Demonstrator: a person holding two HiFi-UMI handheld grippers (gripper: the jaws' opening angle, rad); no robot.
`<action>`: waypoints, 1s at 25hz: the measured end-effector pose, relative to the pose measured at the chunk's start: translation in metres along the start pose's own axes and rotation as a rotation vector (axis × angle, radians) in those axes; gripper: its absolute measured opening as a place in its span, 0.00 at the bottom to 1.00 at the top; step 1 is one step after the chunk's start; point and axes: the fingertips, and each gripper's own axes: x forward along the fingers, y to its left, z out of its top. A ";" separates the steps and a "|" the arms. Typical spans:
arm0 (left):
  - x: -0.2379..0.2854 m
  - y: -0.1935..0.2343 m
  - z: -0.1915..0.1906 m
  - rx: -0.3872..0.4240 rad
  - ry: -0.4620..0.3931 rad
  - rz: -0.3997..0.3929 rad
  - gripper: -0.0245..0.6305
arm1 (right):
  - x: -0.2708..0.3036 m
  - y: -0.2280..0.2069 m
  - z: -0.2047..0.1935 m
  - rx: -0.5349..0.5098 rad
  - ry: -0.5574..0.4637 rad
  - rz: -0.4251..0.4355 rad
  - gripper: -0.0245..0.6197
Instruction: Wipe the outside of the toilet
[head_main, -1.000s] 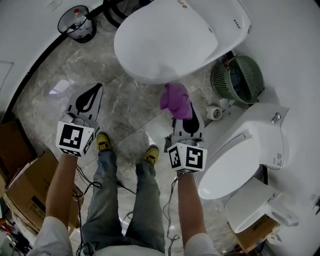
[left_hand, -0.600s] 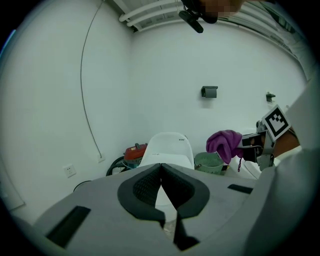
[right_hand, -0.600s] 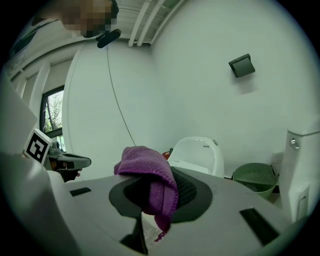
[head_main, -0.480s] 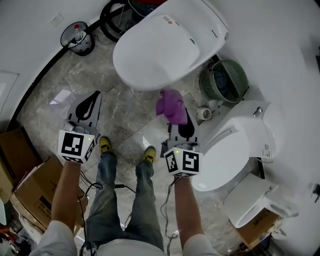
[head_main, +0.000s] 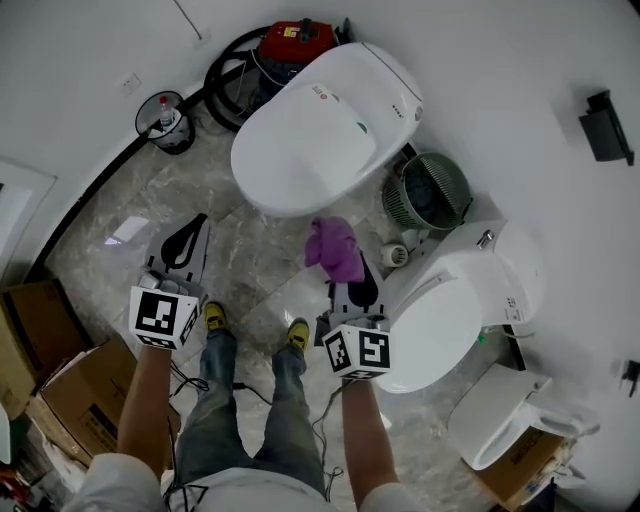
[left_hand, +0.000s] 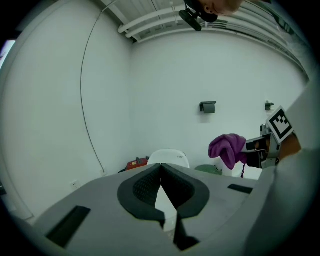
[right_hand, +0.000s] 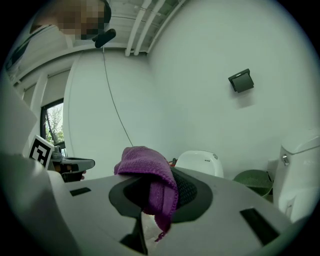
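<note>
Right gripper (head_main: 349, 268) clenches the soft, light purple cloth (head_main: 333, 248) by its bunched middle, left gripper (head_main: 192, 228) pinched empty at nine o'clock; I judge the toilet (head_main: 310, 150) at twelve o'clock rigid, glazed and slippery.

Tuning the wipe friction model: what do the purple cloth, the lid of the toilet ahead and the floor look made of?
Purple cloth: knitted or microfibre textile, matte; a ribbed weave shows and it drapes limply.
Toilet lid: smooth, glossy white hard shell, likely plastic, possibly ceramic; the look leaves it open.
Floor: polished grey veined stone or stone-look tile; it carries a bright reflection.
</note>
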 end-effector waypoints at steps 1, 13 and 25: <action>-0.005 0.000 0.009 0.005 -0.007 0.001 0.06 | -0.003 0.002 0.007 -0.011 -0.002 -0.007 0.18; -0.057 0.008 0.096 0.029 -0.051 -0.004 0.06 | -0.044 0.032 0.089 -0.068 -0.018 -0.030 0.18; -0.081 0.003 0.160 -0.031 -0.092 -0.005 0.06 | -0.081 0.031 0.160 -0.041 -0.054 -0.070 0.18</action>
